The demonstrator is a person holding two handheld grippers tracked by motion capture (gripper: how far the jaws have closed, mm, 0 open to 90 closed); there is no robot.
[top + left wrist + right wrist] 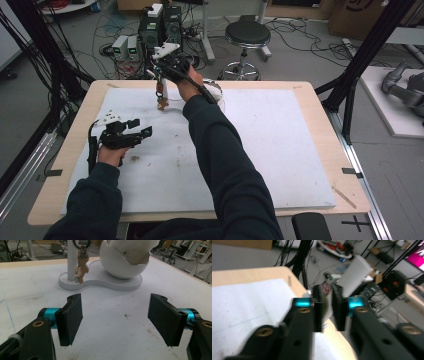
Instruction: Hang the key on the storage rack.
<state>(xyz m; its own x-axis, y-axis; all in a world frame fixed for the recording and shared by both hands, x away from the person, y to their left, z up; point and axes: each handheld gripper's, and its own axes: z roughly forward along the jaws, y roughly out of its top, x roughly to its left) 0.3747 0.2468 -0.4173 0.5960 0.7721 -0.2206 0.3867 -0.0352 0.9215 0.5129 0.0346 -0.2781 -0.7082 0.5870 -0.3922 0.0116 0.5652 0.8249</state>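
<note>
Brown figurine (161, 97) hangs upright beside post, right gripper (161, 80) slightly parted above it

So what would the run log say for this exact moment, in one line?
left gripper: fingers open, empty, resting over mat | right gripper: fingers slightly parted, above small brown figure hanging by white stand

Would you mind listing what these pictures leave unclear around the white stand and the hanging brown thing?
- Brown hanging thing: its top is cut off by the left gripper view's upper edge, so what holds it is unseen; in the high view it is too small to identify.
- Right gripper: blurred; whether anything sits between the narrow jaws is unclear.
- White bowl: the forearm covers most of it in the high view.
</note>
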